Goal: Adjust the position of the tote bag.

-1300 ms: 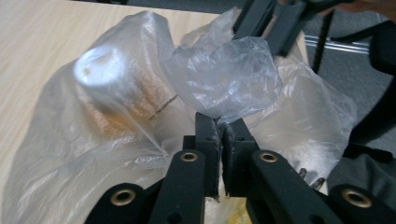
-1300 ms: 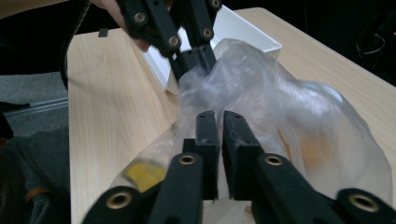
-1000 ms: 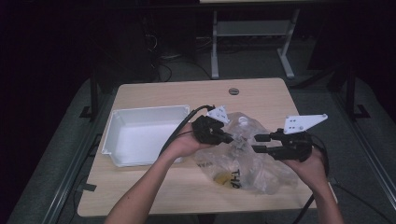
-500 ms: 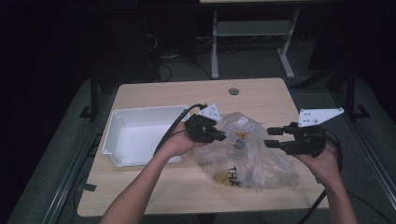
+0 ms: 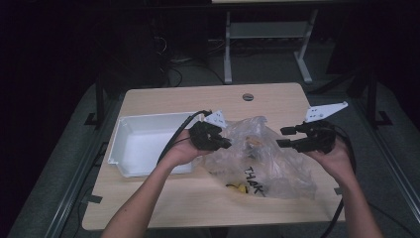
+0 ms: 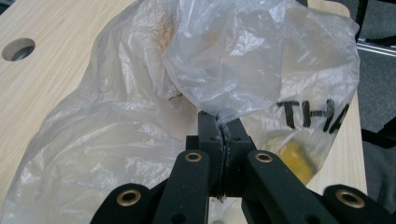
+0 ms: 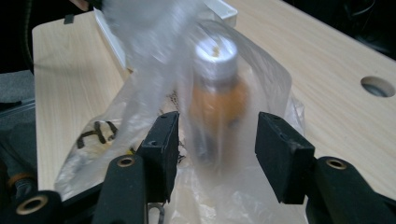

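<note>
A clear plastic bag with black lettering lies on the wooden table. My left gripper is shut on a gathered fold at the bag's left edge, and in the left gripper view the fold is pinched between the jaws. My right gripper hovers at the bag's right side. Its jaws have just been opening and stand wide apart, with loose bag film between them that the pads do not press. Inside the bag are a blurred bottle with a silver cap and amber contents, and something yellow.
A white tray sits on the table's left part, just left of my left hand. A round cable hole is near the table's far edge. A desk frame stands on the dark floor beyond.
The left gripper drew the bag's edge a little to the left. The right gripper shifted right and away from the bag, and its jaws stand wider. The bag is spread out more.
</note>
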Demonstrator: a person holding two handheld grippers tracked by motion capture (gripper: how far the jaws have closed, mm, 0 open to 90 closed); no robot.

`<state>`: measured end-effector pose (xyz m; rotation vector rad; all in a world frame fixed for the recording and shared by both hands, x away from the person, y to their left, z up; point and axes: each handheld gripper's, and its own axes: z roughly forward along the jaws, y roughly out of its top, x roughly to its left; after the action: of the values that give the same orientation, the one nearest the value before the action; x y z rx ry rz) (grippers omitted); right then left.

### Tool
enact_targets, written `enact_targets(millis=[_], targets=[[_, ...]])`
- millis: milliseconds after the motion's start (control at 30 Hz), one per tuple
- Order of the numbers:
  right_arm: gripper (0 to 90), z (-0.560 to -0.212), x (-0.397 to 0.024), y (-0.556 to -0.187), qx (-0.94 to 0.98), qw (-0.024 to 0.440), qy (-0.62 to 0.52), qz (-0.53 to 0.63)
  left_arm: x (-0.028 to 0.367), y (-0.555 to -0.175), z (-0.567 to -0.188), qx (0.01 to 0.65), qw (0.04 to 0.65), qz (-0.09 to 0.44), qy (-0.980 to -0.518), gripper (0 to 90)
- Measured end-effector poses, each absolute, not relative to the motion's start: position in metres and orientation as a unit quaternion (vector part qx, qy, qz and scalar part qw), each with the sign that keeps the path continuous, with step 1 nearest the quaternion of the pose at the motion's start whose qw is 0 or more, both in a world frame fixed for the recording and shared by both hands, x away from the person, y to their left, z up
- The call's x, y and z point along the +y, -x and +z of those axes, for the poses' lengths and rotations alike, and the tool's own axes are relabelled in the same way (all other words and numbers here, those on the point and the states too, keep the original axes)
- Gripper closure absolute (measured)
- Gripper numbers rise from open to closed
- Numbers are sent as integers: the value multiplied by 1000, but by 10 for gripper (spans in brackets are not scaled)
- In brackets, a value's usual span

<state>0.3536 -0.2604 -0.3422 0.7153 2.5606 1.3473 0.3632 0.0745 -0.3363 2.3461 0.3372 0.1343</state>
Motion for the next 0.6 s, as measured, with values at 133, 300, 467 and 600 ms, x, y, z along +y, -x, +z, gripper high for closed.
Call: enact_targets(millis=[133,300,467,600], targets=[[482,-351,-255,-366,866,79,-238,433,75,-363,-341,130,360,59,-922,892],[483,-364,-250,-382,874,51,-232,424,80,-363,-349,137,354,57,-924,893],[552,-371,-241,-385,886,41,-216,408,88,-367,-352,146,353,52,-923,894],[680,-373,-237,-386,886,48,-218,406,90,-367,-353,147,352,51,-923,894]])
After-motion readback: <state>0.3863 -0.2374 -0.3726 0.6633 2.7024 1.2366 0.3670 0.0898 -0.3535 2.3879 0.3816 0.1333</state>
